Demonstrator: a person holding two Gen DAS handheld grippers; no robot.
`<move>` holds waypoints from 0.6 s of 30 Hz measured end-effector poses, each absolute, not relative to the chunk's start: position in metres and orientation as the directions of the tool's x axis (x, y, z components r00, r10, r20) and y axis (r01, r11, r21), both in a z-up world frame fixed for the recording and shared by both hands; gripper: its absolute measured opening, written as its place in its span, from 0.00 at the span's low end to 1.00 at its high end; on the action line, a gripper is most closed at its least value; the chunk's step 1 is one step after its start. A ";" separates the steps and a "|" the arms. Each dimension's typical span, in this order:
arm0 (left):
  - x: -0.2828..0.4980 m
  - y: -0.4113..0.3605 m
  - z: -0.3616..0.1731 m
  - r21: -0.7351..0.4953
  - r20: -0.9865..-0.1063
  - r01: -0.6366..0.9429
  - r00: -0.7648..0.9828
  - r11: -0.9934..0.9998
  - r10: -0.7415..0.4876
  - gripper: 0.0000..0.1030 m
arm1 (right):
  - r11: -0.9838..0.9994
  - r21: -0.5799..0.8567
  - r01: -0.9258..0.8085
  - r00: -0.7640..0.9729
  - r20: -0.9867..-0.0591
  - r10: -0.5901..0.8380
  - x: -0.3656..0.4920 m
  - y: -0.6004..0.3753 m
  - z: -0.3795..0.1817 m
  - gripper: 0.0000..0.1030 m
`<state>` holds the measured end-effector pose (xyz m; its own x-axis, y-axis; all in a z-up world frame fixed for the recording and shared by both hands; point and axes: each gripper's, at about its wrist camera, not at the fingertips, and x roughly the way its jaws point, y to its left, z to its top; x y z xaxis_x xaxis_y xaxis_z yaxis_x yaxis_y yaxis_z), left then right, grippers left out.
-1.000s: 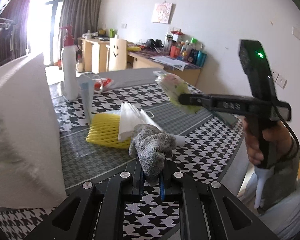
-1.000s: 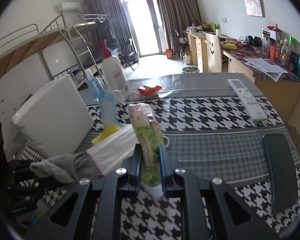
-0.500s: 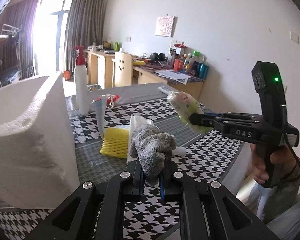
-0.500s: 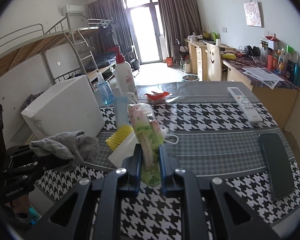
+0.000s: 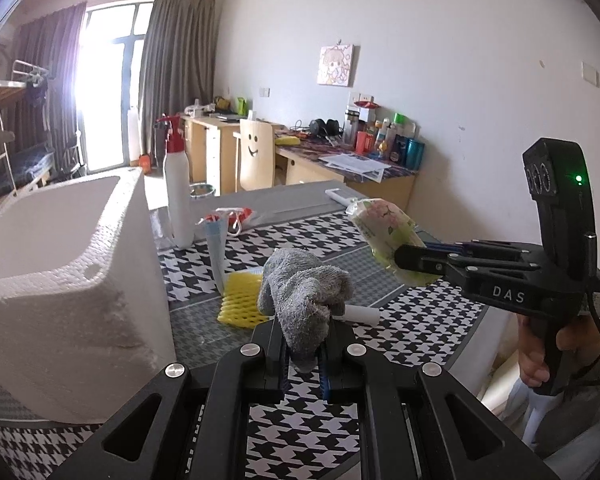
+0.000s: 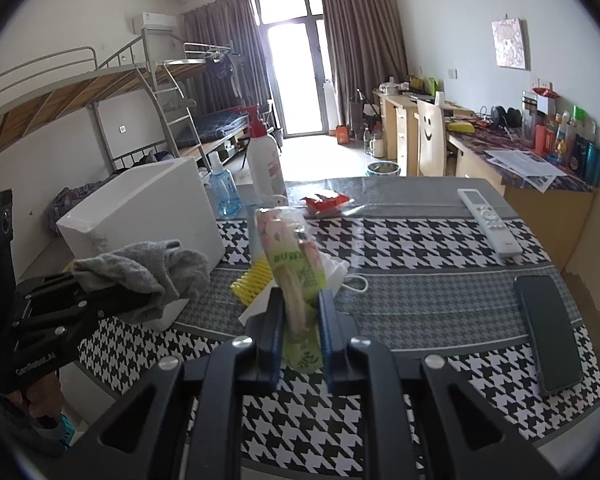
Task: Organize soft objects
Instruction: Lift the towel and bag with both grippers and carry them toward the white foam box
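My left gripper (image 5: pixel 306 354) is shut on a crumpled grey cloth (image 5: pixel 304 300) and holds it above the table's near edge; the cloth also shows in the right wrist view (image 6: pixel 148 272). My right gripper (image 6: pixel 300 320) is shut on a green and pink tissue pack (image 6: pixel 292 264), held upright above the table; the pack shows in the left wrist view (image 5: pixel 384 236). A white foam box (image 5: pixel 60 272) stands open-topped at the left, close to the cloth; it also shows in the right wrist view (image 6: pixel 148 216).
On the houndstooth table (image 6: pixel 420 240) lie a yellow foam net (image 5: pixel 238 300), a white bag (image 6: pixel 334 270), a red packet (image 6: pixel 324 202), a remote (image 6: pixel 488 220) and a phone (image 6: pixel 548 332). A white pump bottle (image 5: pixel 178 196) and a blue bottle (image 6: pixel 224 192) stand behind.
Both grippers have risen and pulled back from the table with their loads. The top opening of the foam box has come into view on the left.
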<state>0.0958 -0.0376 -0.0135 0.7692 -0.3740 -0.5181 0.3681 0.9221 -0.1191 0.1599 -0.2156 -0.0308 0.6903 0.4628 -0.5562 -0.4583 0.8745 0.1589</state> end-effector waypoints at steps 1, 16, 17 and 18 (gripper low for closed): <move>0.095 -0.038 -0.013 -0.113 -0.516 0.365 0.773 0.924 -0.368 0.12 | 0.873 0.158 -0.461 0.692 -0.553 0.465 0.159 -0.215 -0.029 0.19; 0.083 -0.021 0.010 -0.076 -0.462 0.332 0.824 0.940 -0.329 0.12 | 0.855 0.130 -0.501 0.708 -0.506 0.492 0.147 -0.197 -0.006 0.19; 0.082 -0.020 0.011 -0.077 -0.456 0.332 0.827 0.940 -0.329 0.12 | 0.855 0.128 -0.503 0.709 -0.504 0.493 0.147 -0.196 -0.005 0.19; 0.082 -0.017 0.013 -0.078 -0.452 0.330 0.830 0.941 -0.328 0.12 | 0.855 0.127 -0.503 0.711 -0.501 0.493 0.146 -0.194 -0.003 0.19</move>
<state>0.0815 -0.0173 0.0130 0.8295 -0.3282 -0.4519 0.3300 0.9408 -0.0777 0.1461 -0.1938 -0.0035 0.7110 0.4931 -0.5014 -0.5034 0.8547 0.1267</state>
